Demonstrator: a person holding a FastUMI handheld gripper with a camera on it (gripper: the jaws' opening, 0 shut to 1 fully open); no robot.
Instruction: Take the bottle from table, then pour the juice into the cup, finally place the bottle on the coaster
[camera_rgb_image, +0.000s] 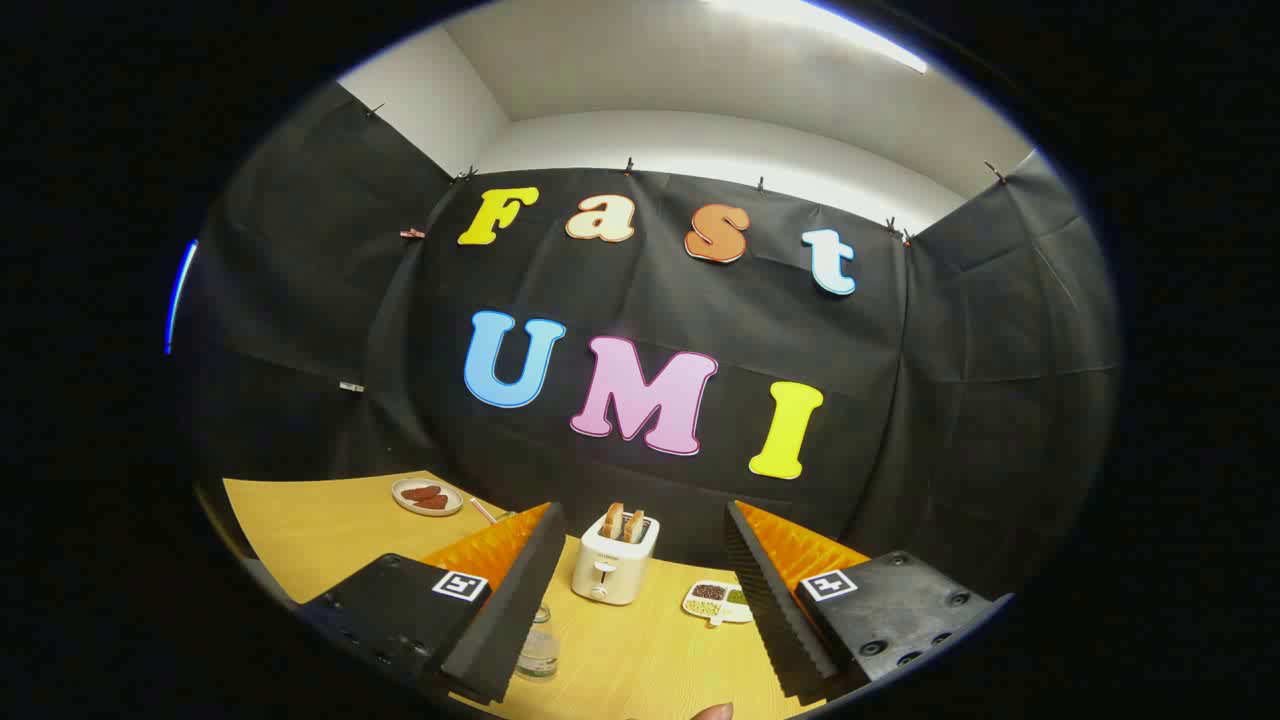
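The claw (640, 590) is held above the yellow wooden tabletop (320, 520) with its two fingers spread wide apart and nothing between the pads. Each finger has a black ribbed pad (510, 600) on its inner face, orange backing behind it, and a black block carrying a small square marker. Just inside the left finger, low down and partly hidden by the pad, stands the bottle (540, 645), clear with a pale label; it is upright on the tabletop and not touched by either finger. At the very bottom, between the fingers, a fingertip (712, 711) of the person pokes into sight. Ahead of the fingers, in the gap between them, a white toaster (612, 562) sits with two slices of bread (622, 523) standing in its slots. Just to the right of the toaster, close by the right finger, lies a small white divided dish (716, 601) holding dark and green bits. Farther off, beyond the left finger, a round plate (427, 495) bears reddish-brown pieces, and a thin stick-like item (484, 511) lies near it
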